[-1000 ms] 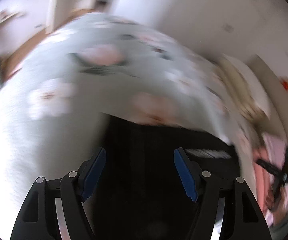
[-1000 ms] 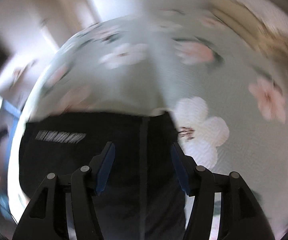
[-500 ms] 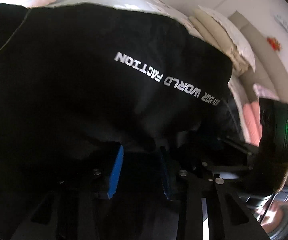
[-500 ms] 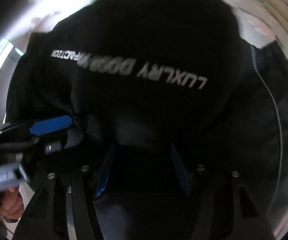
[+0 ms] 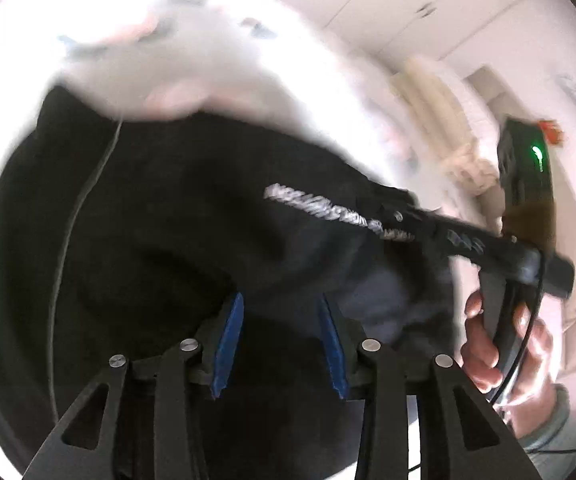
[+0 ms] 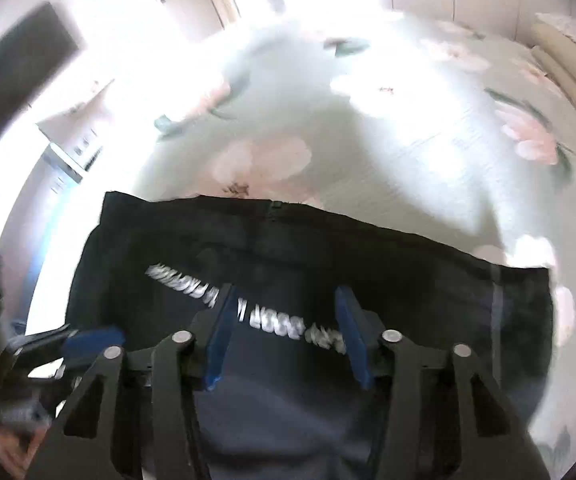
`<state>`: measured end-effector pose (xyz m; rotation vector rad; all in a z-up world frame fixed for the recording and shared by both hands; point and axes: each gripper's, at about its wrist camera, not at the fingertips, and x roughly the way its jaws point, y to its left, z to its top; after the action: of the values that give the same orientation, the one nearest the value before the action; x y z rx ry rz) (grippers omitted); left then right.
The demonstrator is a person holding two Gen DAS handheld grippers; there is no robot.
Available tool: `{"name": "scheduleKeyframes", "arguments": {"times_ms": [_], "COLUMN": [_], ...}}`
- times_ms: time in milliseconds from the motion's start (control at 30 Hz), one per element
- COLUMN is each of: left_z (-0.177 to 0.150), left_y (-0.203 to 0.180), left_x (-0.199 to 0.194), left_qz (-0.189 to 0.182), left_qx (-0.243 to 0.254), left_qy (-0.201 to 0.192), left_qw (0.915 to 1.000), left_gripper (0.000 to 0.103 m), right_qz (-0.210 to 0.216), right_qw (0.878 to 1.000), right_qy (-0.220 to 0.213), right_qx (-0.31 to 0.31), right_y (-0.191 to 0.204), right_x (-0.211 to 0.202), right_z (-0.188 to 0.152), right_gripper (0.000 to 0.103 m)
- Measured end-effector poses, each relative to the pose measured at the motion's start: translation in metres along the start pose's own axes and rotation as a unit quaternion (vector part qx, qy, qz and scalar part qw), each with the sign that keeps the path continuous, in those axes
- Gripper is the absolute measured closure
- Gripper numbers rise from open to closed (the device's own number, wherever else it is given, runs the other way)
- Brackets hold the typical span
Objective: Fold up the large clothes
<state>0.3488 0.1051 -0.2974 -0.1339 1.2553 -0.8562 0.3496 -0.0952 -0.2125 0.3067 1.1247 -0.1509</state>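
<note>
A black garment with white lettering lies on a floral bedspread; it also fills the lower half of the right wrist view. My left gripper sits low over the cloth with its blue pads apart and dark fabric between them. My right gripper is open over the lettering, with cloth between its pads. The right gripper and the hand holding it also show at the right of the left wrist view. The left gripper shows at the lower left of the right wrist view. Both views are blurred.
Cream pillows lie at the head of the bed, also seen in the right wrist view. A dark screen hangs on the far wall at the left. White cupboards stand behind the bed.
Both grippers have pulled back from the garment, so the bedspread shows beyond it again. The left pads stand wider apart than half a second ago.
</note>
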Motion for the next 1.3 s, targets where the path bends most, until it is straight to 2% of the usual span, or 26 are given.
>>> {"name": "scheduleKeyframes", "arguments": {"times_ms": [67,133,333,433,467,533,567,633,767,900,967,1133,1300], "left_z": [0.001,0.002,0.001,-0.007,-0.015,-0.033,-0.041,-0.063,-0.108,-0.15,-0.162,-0.166,-0.155], "left_y": [0.015,0.021,0.021,0.028,0.028,0.033,0.037,0.051,0.085,0.132,0.143,0.156,0.173], "left_x": [0.02,0.024,0.012,-0.01,-0.025,-0.056,-0.068,-0.097,-0.13,-0.131,-0.128,-0.12,-0.116], "left_qz": [-0.005,-0.012,-0.041,-0.049,-0.038,-0.01,0.004,0.022,0.051,0.046,0.043,0.041,0.055], "left_qx": [-0.023,-0.025,-0.039,-0.049,-0.045,-0.046,-0.051,-0.067,-0.135,-0.218,-0.238,-0.248,-0.271], "left_qy": [0.003,0.001,0.002,-0.005,-0.011,-0.017,-0.019,-0.033,-0.034,-0.023,-0.026,-0.03,-0.039], "left_qw": [0.9997,0.9996,0.9984,0.9976,0.9982,0.9988,0.9985,0.9969,0.989,0.9746,0.9699,0.9674,0.9602], "left_gripper": [0.07,0.072,0.075,0.074,0.071,0.058,0.046,0.041,0.036,0.036,0.036,0.036,0.036], "right_qz": [-0.012,-0.016,-0.022,-0.009,0.001,0.023,0.029,0.03,0.038,0.021,0.012,-0.015,-0.015], "right_qw": [0.999,0.999,0.999,0.999,0.999,0.999,0.999,0.999,0.999,1.0,1.0,0.999,0.997], "right_qy": [0.039,0.037,0.035,0.036,0.03,0.005,-0.005,-0.012,0.012,0.019,0.022,0.033,0.081], "right_qx": [0.011,0.017,0.009,0.015,0.022,0.029,0.026,0.015,0.007,-0.007,-0.016,-0.033,-0.003], "right_y": [-0.004,-0.01,-0.009,-0.012,-0.013,-0.011,-0.008,0.002,0.019,0.042,0.05,0.065,0.051], "right_x": [0.038,0.06,0.063,0.044,0.031,-0.004,-0.017,-0.04,-0.063,-0.063,-0.054,-0.044,-0.008], "right_z": [0.003,0.0,0.004,0.004,0.002,-0.009,-0.016,-0.035,-0.086,-0.126,-0.134,-0.152,-0.153], "right_gripper": [0.061,0.062,0.062,0.062,0.061,0.061,0.059,0.054,0.054,0.054,0.054,0.052,0.052]}}
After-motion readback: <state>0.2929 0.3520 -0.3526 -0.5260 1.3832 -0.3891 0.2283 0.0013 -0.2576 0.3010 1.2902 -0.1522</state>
